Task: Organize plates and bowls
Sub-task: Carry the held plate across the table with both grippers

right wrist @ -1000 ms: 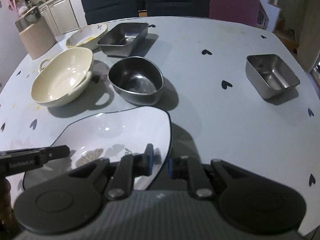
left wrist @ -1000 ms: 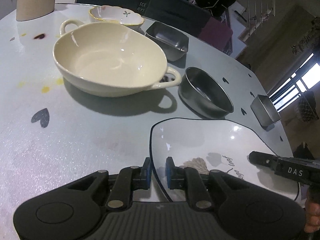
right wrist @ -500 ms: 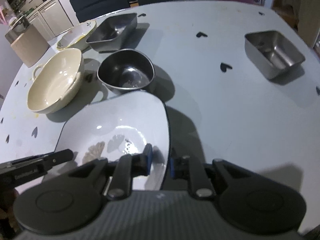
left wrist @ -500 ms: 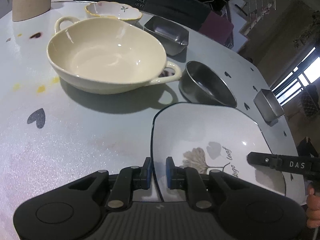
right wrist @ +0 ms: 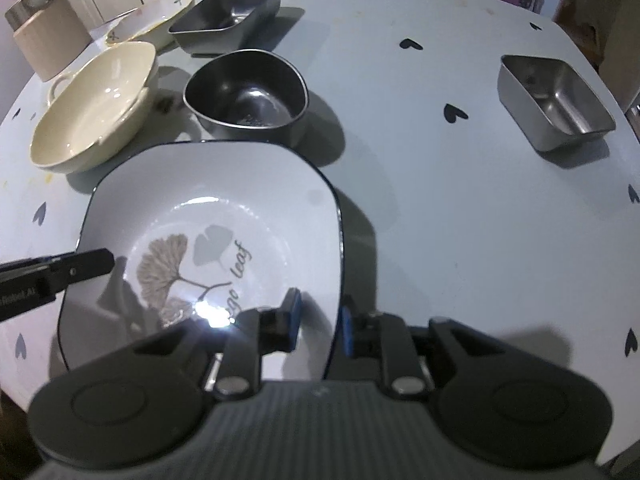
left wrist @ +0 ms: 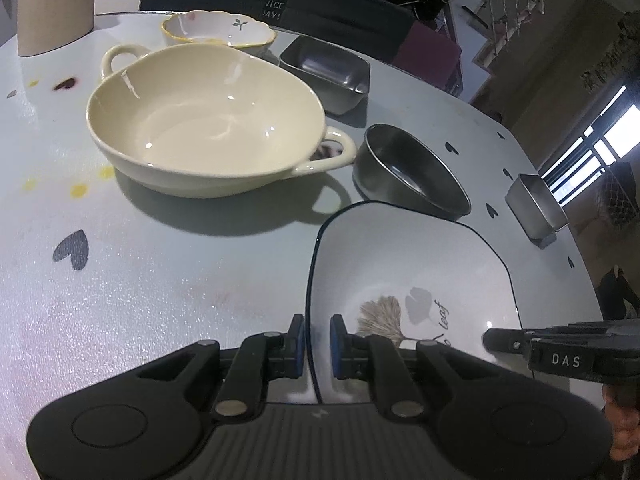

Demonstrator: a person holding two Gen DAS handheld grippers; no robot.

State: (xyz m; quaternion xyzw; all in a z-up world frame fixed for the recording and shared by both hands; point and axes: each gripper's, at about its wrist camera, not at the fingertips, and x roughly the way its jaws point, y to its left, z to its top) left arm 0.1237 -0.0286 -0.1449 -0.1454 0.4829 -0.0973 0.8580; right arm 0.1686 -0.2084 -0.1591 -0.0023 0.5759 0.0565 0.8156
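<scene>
Plates first: just one, a white square plate (right wrist: 224,208) with a dark rim and a ginkgo leaf print, and both grippers have it by opposite edges. The left gripper (left wrist: 317,344) has its blue pads either side of the plate's left rim, jaws nearly closed and pinching it, and the right gripper (right wrist: 319,322) does the same on the right rim. It sits over the near part of the grey table (right wrist: 460,220), its far edge just in front of the round steel bowl (right wrist: 246,94). Whether it's touching the table I can't tell. Bowl count: one cream two-handled bowl (left wrist: 204,120), one small flower-patterned bowl (left wrist: 218,30) behind it, that one round steel bowl, and two rectangular steel tins, one (right wrist: 228,10) up by the flowery bowl and one (right wrist: 554,100) off alone on the right side. There's also one beige canister (left wrist: 52,4) at the back left corner. Compared with a second ago, the plate looks tipped up more toward the right wrist camera, so the whole leaf print and lettering now show, and its far edge reads closer to the steel bowl. Both grippers have kept the same grip on the rims, and the bowls and tins haven't budged.
</scene>
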